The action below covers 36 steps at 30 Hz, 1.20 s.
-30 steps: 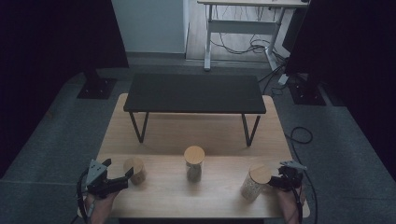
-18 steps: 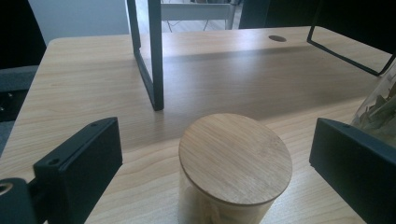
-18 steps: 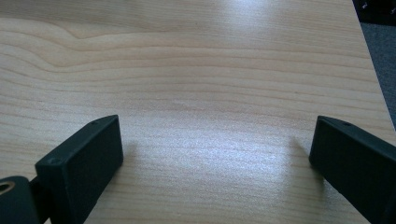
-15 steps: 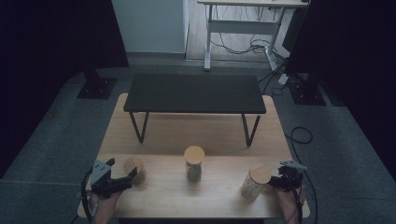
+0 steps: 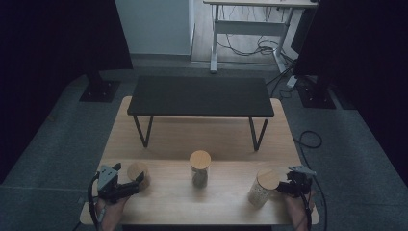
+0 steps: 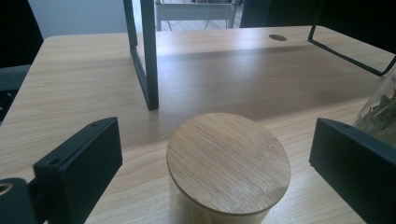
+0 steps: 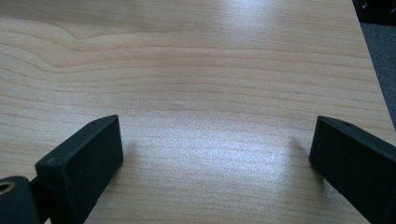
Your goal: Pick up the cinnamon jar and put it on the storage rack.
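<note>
Left gripper spread wide around small clear glass jar with round bamboo lid: rigid, slick, breakable—grip body below lid.

You have nothing to read here: no word, label, brand, number or sign shows in any view. The bamboo lid at lower centre of your left gripper view is bare wood grain, and the tabletop is unmarked.
</note>
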Motion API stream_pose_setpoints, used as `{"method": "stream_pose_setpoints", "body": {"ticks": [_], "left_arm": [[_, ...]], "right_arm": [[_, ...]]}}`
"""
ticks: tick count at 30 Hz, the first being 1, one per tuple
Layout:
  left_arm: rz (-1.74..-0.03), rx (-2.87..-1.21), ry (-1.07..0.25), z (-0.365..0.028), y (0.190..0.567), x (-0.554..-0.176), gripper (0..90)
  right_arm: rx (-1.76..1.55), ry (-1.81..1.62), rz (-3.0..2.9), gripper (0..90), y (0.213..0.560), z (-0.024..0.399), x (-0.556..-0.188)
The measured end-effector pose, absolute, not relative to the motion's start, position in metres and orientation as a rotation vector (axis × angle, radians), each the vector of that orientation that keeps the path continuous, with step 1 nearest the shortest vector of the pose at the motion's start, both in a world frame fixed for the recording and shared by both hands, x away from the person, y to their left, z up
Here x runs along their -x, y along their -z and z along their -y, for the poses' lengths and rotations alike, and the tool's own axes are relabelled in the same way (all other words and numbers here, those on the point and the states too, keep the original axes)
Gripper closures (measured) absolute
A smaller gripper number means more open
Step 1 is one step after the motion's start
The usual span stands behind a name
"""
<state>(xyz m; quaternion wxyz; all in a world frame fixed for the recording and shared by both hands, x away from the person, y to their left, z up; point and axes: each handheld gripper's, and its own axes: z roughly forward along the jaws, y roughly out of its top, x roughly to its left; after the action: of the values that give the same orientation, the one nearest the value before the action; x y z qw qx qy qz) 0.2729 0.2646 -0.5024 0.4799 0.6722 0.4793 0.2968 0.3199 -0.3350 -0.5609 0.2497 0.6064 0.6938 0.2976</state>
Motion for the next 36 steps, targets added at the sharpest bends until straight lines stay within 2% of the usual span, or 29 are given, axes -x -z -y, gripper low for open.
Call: {"method": "stream_pose_setpoints", "body": {"ticks": [36], "left_arm": [[-1.182,-1.697,-0.739,-0.251,0.518,-0.282,6.8]], "right_arm": [[-1.656,-0.81,-1.884,2.1,0.561,0.335,-0.321]]}}
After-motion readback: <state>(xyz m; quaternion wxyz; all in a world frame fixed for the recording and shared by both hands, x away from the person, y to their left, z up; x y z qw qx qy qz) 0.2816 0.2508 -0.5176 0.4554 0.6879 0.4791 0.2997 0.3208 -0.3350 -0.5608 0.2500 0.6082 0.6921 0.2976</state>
